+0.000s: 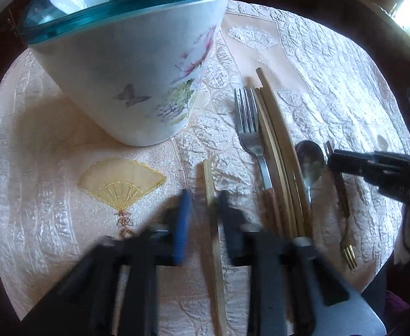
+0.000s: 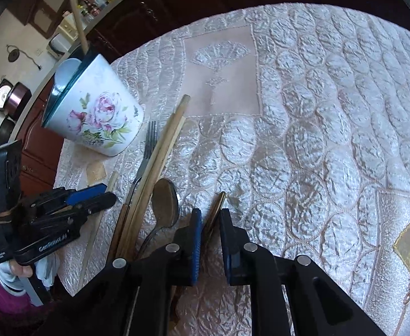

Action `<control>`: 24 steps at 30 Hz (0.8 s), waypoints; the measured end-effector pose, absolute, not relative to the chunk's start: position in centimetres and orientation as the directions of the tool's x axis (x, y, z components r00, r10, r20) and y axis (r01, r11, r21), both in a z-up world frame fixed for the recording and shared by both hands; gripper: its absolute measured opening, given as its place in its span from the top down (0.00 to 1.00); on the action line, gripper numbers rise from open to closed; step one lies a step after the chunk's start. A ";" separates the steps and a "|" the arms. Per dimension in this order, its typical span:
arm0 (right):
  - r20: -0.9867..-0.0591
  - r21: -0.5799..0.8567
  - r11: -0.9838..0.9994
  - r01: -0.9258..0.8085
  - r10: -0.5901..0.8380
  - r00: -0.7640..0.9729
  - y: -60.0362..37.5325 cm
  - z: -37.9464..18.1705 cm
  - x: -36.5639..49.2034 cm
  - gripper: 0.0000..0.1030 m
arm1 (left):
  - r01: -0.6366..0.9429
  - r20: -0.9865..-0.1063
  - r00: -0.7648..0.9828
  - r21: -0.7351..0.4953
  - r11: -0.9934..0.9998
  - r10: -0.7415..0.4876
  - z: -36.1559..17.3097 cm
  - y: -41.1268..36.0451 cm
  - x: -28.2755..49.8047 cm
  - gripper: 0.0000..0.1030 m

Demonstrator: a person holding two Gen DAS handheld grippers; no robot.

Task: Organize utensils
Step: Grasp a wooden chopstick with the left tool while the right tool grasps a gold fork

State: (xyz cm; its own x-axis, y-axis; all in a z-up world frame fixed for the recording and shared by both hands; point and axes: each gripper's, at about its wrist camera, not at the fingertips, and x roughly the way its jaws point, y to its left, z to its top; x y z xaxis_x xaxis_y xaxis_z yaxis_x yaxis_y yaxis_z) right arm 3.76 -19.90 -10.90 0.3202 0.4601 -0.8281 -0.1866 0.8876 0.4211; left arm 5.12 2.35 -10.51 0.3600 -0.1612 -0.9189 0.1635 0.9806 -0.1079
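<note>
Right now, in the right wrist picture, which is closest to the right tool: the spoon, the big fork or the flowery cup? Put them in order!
From the right tool:
1. Spoon, just left of its tips.
2. Big fork, farther up and left.
3. Flowery cup, farthest, upper left.

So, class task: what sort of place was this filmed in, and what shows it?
Probably a home kitchen or dining area: a table under an embroidered tablecloth, bottles on a shelf, and dark wooden cabinets behind.
</note>
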 end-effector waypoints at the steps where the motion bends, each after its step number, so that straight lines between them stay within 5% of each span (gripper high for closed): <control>1: -0.822 0.426 0.884 -0.193 0.467 0.325 -19.8 -10.6 3.6 0.90 | 0.165 -0.919 0.357 -0.116 0.979 -0.169 -10.4 2.4 5.0 0.94; 13: -0.738 0.448 0.851 -0.274 0.525 0.424 -20.2 -4.4 0.8 0.94 | 0.121 -0.816 0.497 -0.271 0.955 -0.295 -3.2 5.7 1.3 0.96; 24: -0.718 0.415 0.852 -0.319 0.522 0.460 -19.6 -2.1 -1.4 0.94 | 0.143 -0.773 0.557 -0.273 0.951 -0.305 0.2 6.2 -1.2 0.96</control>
